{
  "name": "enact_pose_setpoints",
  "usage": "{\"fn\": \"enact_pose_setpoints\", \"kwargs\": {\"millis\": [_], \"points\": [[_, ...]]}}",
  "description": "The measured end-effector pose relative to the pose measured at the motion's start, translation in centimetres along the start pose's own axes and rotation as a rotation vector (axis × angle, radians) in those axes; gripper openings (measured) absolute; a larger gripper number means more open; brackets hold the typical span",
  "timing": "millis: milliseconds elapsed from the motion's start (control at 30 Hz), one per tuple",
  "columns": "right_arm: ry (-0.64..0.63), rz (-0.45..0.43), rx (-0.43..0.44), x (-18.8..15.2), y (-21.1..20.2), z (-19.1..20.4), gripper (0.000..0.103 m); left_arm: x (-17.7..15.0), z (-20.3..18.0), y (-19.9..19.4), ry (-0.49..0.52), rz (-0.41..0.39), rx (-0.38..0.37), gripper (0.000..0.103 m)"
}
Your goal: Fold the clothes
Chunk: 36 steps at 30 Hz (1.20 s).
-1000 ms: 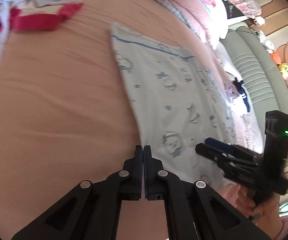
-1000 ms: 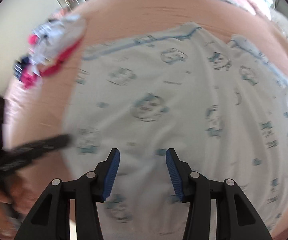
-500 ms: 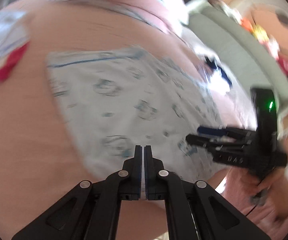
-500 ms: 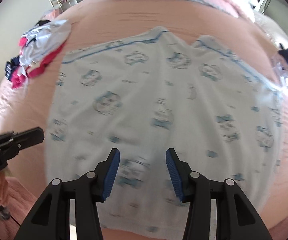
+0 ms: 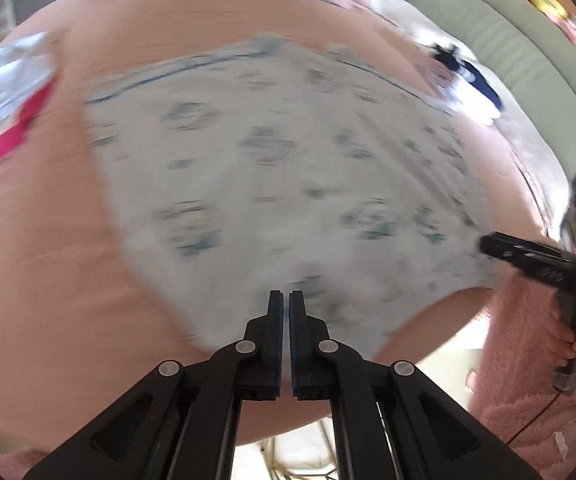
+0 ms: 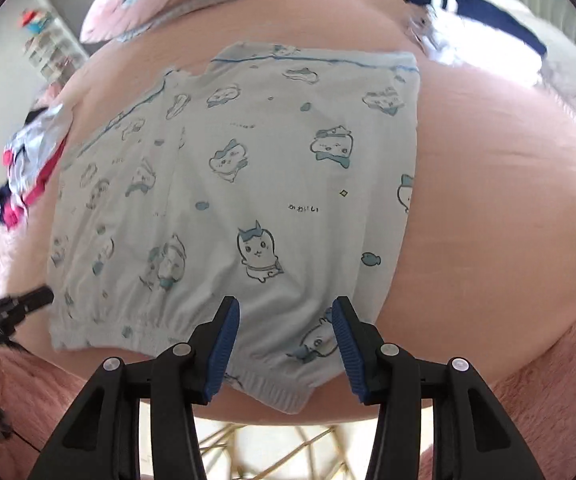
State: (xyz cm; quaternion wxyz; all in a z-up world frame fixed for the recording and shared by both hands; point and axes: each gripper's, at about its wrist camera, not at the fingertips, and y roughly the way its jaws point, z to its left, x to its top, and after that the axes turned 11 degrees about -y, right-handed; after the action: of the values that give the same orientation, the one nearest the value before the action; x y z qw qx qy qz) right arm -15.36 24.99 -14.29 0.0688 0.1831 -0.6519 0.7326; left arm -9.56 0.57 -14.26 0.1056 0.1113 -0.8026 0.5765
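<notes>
Two grippers over one pale blue garment (image 6: 248, 184), spread flat on pink bed (image 6: 507, 200). Left gripper (image 5: 286, 300): jaws together, nothing between them, now centred over near hem; a second ago off the cloth's left edge, above bare sheet. Right gripper (image 6: 286, 312): jaws apart as before, empty, now straddling the elastic waistband at the near edge rather than hovering mid-cloth. Garment itself unmoved, cartoon print sharp in right view, blurred in left view. Pile of red-and-white clothes (image 6: 28, 168) well apart at far left; navy-and-white item (image 6: 467, 16) near far right corner. Fuzzy pink sleeve (image 5: 527, 360) behind right gripper in left view.
</notes>
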Motion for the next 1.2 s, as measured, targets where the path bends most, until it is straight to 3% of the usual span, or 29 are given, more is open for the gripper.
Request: {"fn": "enact_pose_setpoints", "kwargs": {"millis": [133, 300, 367, 433, 567, 633, 733, 800, 967, 1067, 1200], "points": [[-0.05, 0.025, -0.027, -1.6, 0.9, 0.2, 0.048, -1.5, -1.2, 2.5, 0.02, 0.071, 0.08, 0.002], [-0.006, 0.002, 0.037, -3.7, 0.2, -2.0, 0.057, -3.0, 1.4, 0.5, -0.147, 0.05, 0.052, 0.002], [0.042, -0.028, 0.068, -4.2, -0.3, -2.9, 0.057, -2.8, 1.0, 0.0, -0.162, 0.033, 0.057, 0.002], [0.089, -0.059, 0.095, -4.5, -0.8, -3.8, 0.057, -2.2, -0.1, -0.6, -0.135, -0.004, 0.046, 0.002], [0.142, -0.12, 0.073, -4.0, -0.8, -4.6, 0.057, 0.1, -4.7, -0.1, -0.034, -0.072, -0.081, 0.002], [0.151, -0.11, 0.082, -4.0, -0.1, -4.5, 0.057, 1.8, -7.5, 1.9, 0.034, -0.075, -0.077, 0.002], [0.086, -0.056, 0.032, -4.3, 0.5, -4.1, 0.057, 2.0, -8.6, 4.9, 0.064, 0.023, 0.031, 0.002], [0.042, -0.031, -0.013, -4.8, 0.3, -3.5, 0.057, 1.4, -8.2, 5.4, 0.066, 0.025, 0.054, 0.004], [0.078, -0.012, -0.016, -5.6, -0.2, -4.1, 0.057, -0.9, -4.6, 3.4, -0.043, 0.029, -0.036, 0.004], [0.076, -0.02, -0.012, -5.7, -0.2, -3.9, 0.057, -2.4, -4.0, 2.0, -0.087, -0.013, -0.08, 0.004], [0.074, -0.031, -0.006, -5.8, -0.2, -3.6, 0.057, -1.9, -3.1, -1.1, -0.08, -0.183, -0.027, 0.012]]}}
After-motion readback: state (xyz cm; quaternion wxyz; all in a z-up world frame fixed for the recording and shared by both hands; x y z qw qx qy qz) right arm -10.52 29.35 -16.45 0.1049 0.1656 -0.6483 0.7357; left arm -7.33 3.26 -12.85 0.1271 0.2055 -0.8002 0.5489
